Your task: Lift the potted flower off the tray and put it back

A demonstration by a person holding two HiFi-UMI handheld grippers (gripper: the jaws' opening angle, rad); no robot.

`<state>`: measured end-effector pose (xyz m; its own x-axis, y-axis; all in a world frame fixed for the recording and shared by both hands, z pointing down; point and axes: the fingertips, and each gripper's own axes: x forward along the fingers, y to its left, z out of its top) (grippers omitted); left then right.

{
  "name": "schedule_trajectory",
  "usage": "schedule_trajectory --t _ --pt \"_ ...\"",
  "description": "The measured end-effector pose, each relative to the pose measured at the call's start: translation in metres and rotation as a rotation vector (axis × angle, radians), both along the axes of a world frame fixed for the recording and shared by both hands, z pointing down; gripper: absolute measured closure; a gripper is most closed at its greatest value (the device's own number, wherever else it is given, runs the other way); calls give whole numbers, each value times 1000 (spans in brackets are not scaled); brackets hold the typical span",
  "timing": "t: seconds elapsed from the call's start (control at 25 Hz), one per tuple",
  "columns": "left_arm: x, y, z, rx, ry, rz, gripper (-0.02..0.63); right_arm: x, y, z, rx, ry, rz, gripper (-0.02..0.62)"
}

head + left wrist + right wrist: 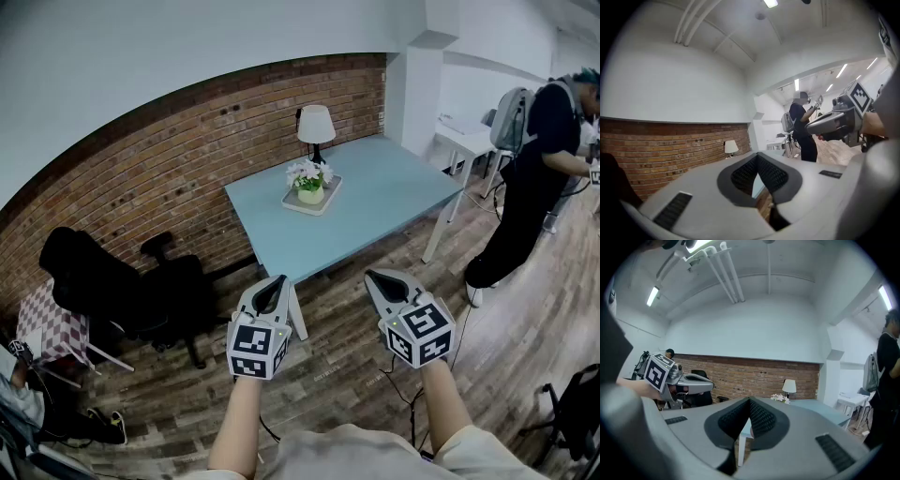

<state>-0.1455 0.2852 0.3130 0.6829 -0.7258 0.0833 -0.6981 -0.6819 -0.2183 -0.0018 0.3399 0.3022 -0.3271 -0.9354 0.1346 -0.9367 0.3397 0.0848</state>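
Note:
A potted flower [309, 181] with white and pink blooms in a pale green pot stands on a white tray [327, 201] on the light blue table [375, 197]. Its blooms [780, 398] peek over my right jaws in the right gripper view. Both grippers hover over the wood floor, well short of the table's near corner. My left gripper [275, 281] is shut with nothing in it, and so is my right gripper [372, 275]. In the left gripper view the jaws [758, 157] meet at the tips; the right gripper [811, 125] shows at the right there.
A white-shaded lamp [316, 127] stands behind the tray by the brick wall [169, 178]. Black office chairs [122, 291] sit at the left. A person with a backpack [530, 178] stands at a white desk [469, 141] at the right. A cable [398, 389] trails on the floor.

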Motion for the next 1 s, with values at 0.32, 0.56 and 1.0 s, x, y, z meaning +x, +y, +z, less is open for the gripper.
schedule_trajectory --t 0.32,0.56,1.0 --pt "9 6 6 -1 -4 -2 589 8 1 1 22 -67 -15 597" --pt "23 16 12 -12 -13 -17 591 22 7 3 12 -129 -65 597" --pt "49 31 29 -35 -38 -39 592 46 10 18 -13 -113 -139 597"
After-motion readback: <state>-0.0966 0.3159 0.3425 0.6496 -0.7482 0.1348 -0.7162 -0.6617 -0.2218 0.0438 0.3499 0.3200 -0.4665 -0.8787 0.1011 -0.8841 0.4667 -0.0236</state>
